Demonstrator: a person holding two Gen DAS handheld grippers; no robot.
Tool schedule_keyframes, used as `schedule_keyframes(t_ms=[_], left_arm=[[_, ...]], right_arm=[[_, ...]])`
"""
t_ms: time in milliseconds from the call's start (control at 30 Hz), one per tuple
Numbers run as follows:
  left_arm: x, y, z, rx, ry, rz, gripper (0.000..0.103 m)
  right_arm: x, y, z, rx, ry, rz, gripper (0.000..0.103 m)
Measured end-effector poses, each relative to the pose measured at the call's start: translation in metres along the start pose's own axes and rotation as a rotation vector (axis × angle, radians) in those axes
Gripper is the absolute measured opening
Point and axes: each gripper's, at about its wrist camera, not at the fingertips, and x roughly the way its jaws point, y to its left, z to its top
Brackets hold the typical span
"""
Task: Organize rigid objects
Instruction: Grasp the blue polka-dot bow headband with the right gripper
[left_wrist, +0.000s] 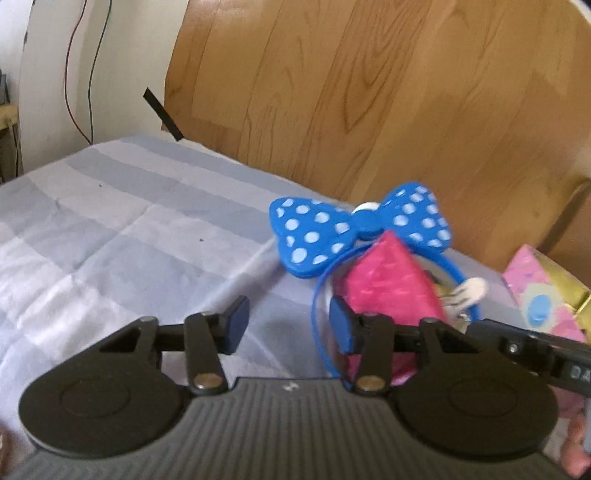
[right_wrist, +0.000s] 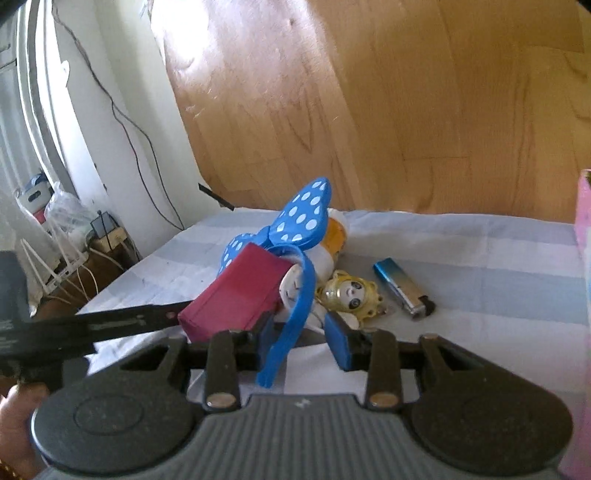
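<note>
A blue headband with a white-dotted blue bow (left_wrist: 354, 229) lies over a magenta box (left_wrist: 391, 291) on the striped sheet. My left gripper (left_wrist: 288, 325) is open and empty, just left of the box. In the right wrist view the bow (right_wrist: 299, 221) and magenta box (right_wrist: 240, 291) sit ahead. My right gripper (right_wrist: 303, 339) is open, with the headband's blue band (right_wrist: 295, 314) passing between its fingers, untouched as far as I can tell. Behind lie an orange-and-white bottle (right_wrist: 332, 240), a yellow-haired doll figure (right_wrist: 351, 295) and a blue-silver lighter (right_wrist: 402, 291).
The bed sheet (left_wrist: 122, 229) spreads to the left. A wooden headboard (left_wrist: 369, 92) rises behind. A pink and gold patterned box (left_wrist: 546, 295) stands at the right, seen also as a pink edge in the right wrist view (right_wrist: 583, 277). Cables and clutter lie left of the bed (right_wrist: 74, 236).
</note>
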Motion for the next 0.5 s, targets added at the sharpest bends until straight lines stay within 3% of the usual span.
schedule_keyframes(t_ms=[33,67,100,133,300,433,500], left_arm=[[0.007,0.003,-0.002,-0.016,0.023,-0.016,0.03],[0.009,0.005,-0.003,-0.025,0.019,-0.035,0.027],[0.009,0.005,-0.002,-0.024,0.018,-0.051,0.008],[0.009,0.005,-0.002,-0.032,0.028,-0.084,0.005],[-0.026,-0.008,-0.004,0.001,-0.092,-0.102,0.006],[-0.074,-0.023,0.003,0.032,-0.221,-0.135,0.007],[-0.099,-0.035,-0.001,0.07,-0.243,-0.151,0.008]], right_arm=[[0.005,0.001,0.0,-0.008,0.006,0.008,0.022],[0.008,0.002,-0.001,-0.015,0.009,0.002,0.021],[0.011,0.003,-0.002,-0.026,0.001,-0.005,0.02],[0.012,0.003,-0.002,-0.035,-0.013,-0.007,0.019],[-0.002,0.013,-0.001,-0.119,-0.131,-0.083,0.014],[-0.03,0.023,0.002,-0.118,-0.221,-0.087,0.014],[-0.051,0.028,-0.001,-0.108,-0.251,-0.088,0.014]])
